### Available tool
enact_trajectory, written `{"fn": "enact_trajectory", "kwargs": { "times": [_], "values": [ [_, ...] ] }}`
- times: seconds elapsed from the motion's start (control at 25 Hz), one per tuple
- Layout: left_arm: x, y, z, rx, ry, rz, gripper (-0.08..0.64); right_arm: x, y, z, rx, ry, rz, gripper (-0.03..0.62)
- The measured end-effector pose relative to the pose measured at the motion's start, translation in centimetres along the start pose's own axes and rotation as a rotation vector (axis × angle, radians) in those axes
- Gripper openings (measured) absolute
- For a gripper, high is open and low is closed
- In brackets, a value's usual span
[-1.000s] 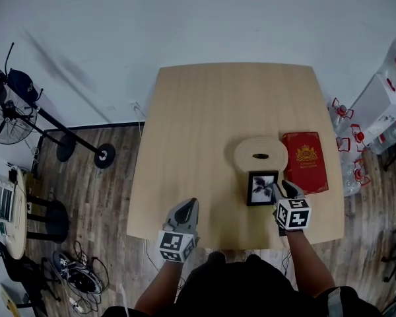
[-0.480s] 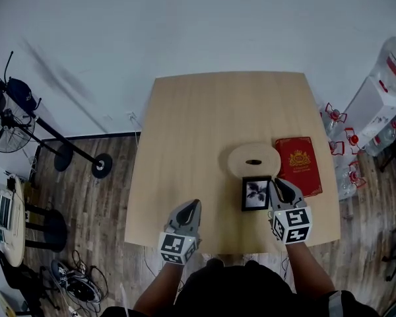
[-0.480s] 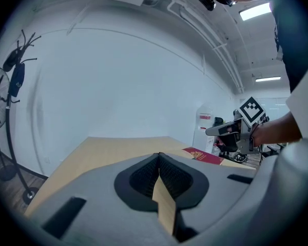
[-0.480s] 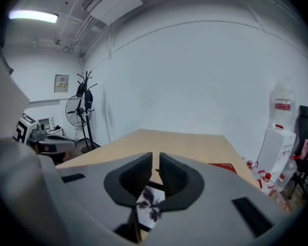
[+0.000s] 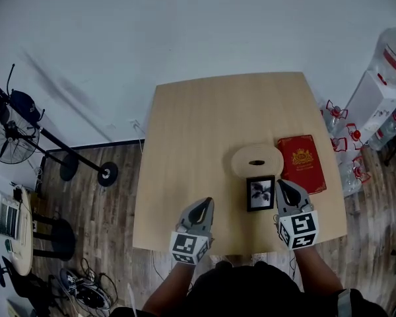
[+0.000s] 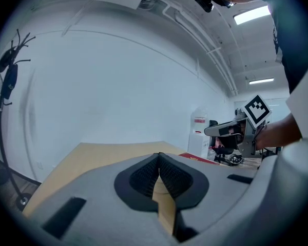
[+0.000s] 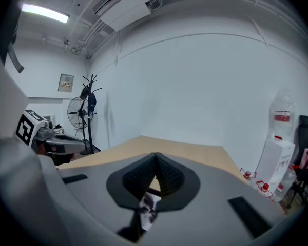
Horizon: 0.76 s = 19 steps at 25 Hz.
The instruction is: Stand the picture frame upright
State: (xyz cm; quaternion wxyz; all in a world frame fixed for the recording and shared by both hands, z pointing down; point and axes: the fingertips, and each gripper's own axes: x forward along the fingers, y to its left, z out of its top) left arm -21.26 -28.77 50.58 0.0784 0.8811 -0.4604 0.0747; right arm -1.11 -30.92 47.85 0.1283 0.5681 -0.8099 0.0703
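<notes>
The picture frame (image 5: 261,193) is small and black with a dark flower print, and it sits on the wooden table (image 5: 198,137) near the front edge. Its printed face shows to the head view; I cannot tell whether it lies flat or leans. My right gripper (image 5: 283,187) is shut just right of the frame's right edge, with nothing between the pads. In the right gripper view the jaws (image 7: 155,160) meet and a bit of the print (image 7: 147,208) shows below them. My left gripper (image 5: 202,208) is shut and empty at the front edge, well left of the frame.
A round wooden disc with a slot (image 5: 256,160) lies just behind the frame. A red book (image 5: 303,163) lies to its right. A standing fan (image 5: 10,134) is on the floor at left. Water bottles and a white dispenser (image 5: 376,104) stand at right.
The right gripper's jaws have closed, and it has come off the frame's right side to sit just beside it. The left gripper stays shut.
</notes>
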Motion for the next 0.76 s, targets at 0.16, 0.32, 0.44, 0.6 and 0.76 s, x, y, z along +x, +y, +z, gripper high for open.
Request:
{"fn": "enact_trajectory", "kwargs": {
  "times": [0.16,0.32,0.44,0.6,0.76],
  "values": [
    [0.17,-0.43,0.28,0.003,-0.005,-0.010,0.000,-0.17,0.02,0.12,-0.006,-0.002,-0.002,0.009],
    [0.13,-0.59,0.13,0.006,0.000,-0.014,0.000,-0.49,-0.01,0.03,-0.005,-0.005,-0.011,0.009],
    [0.16,-0.57,-0.04,0.007,0.005,-0.016,0.000,-0.60,-0.14,-0.04,-0.005,-0.005,-0.017,0.009],
    [0.44,-0.73,-0.09,0.005,0.008,-0.020,0.001,-0.60,-0.46,0.04,-0.008,-0.008,-0.027,0.009],
    [0.91,-0.92,0.11,0.007,0.005,-0.026,0.000,-0.45,-0.77,0.30,-0.014,-0.014,-0.034,0.009]
  ]
}}
